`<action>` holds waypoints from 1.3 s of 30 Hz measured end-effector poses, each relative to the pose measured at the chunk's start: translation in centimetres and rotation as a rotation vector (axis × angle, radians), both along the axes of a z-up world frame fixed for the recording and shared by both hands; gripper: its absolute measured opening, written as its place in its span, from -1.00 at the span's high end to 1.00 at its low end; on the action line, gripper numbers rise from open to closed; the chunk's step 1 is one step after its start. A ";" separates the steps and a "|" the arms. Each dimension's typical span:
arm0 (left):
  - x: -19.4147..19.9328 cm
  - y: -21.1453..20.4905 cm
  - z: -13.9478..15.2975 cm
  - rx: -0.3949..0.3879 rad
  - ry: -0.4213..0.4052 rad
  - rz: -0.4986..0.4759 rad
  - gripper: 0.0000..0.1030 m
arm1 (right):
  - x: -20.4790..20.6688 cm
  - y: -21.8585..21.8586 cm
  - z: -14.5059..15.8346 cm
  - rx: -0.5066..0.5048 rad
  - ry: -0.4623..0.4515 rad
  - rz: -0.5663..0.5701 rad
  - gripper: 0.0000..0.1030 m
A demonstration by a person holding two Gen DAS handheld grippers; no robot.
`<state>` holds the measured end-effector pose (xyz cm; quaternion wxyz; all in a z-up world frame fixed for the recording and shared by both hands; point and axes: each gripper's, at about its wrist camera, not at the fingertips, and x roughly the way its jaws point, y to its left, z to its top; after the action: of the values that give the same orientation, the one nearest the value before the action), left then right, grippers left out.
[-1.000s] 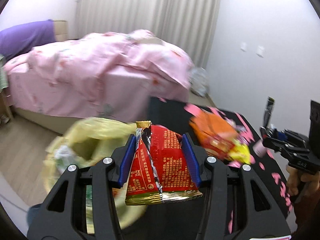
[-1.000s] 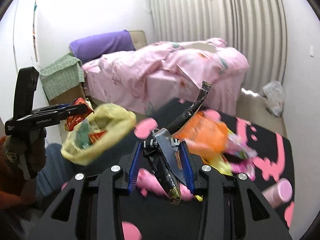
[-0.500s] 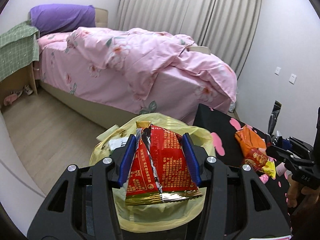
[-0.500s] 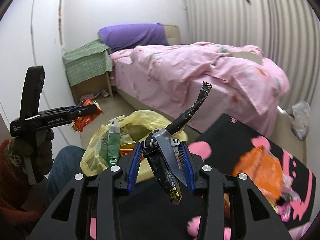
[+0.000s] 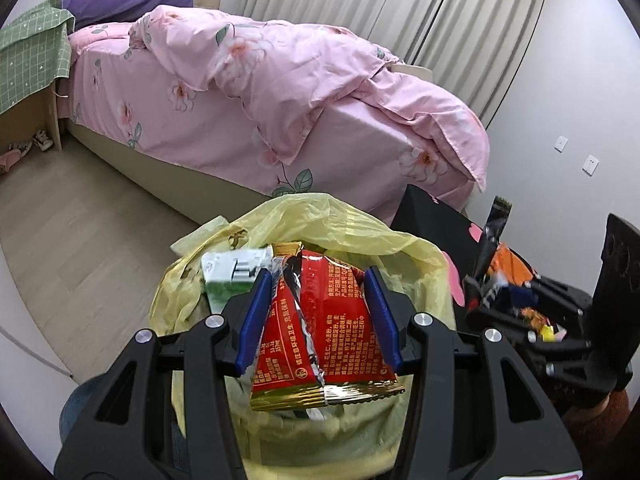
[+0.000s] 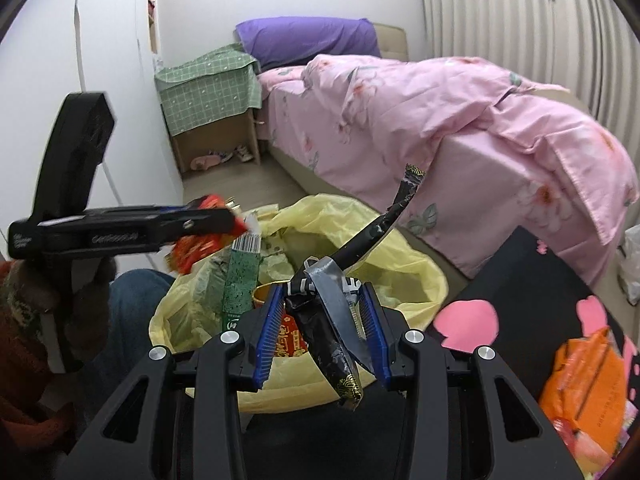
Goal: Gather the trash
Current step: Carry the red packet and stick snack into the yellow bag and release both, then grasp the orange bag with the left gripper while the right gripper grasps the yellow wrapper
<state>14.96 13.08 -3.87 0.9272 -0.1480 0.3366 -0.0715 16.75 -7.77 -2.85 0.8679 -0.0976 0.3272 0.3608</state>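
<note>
Both wrist views tilt down, close above the yellow bag (image 5: 360, 236); they share the pink bed (image 6: 460, 112).

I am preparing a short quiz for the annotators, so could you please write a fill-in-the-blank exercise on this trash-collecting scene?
1. The left gripper is shut on a ____ snack wrapper.
2. The right gripper is shut on a ____ wrapper.
3. Both grippers are above the open ____ trash bag.
4. The pillow on the bed is ____.

Missing words: red; black; yellow; purple
</note>
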 end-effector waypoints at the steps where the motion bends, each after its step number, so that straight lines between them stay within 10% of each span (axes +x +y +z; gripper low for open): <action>1: 0.6 0.1 -0.2 -0.009 0.009 0.003 0.13 | 0.3 0.2 -0.3 -0.006 0.007 0.004 0.27; 6: 3.1 0.6 -1.2 -0.078 0.045 -0.001 0.04 | 1.8 1.1 -1.7 -0.033 0.030 0.046 0.25; 10: 3.5 1.6 -1.1 -0.128 0.017 0.026 -0.45 | 1.9 1.8 -2.6 -0.075 0.012 0.057 -0.08; 24: 0.3 1.9 3.2 -0.102 -0.087 0.090 -0.48 | -1.2 -6.3 1.4 0.028 -0.058 -0.133 -0.31; 39: 2.4 -13.9 1.7 -0.071 0.000 -0.360 -0.63 | -8.4 -24.0 -0.2 0.017 -0.028 -0.465 -0.42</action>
<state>17.33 -0.87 -2.19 0.8934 -0.1181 0.3551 -0.2484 8.33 -31.82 -3.01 0.9329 -0.0170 0.3258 0.1525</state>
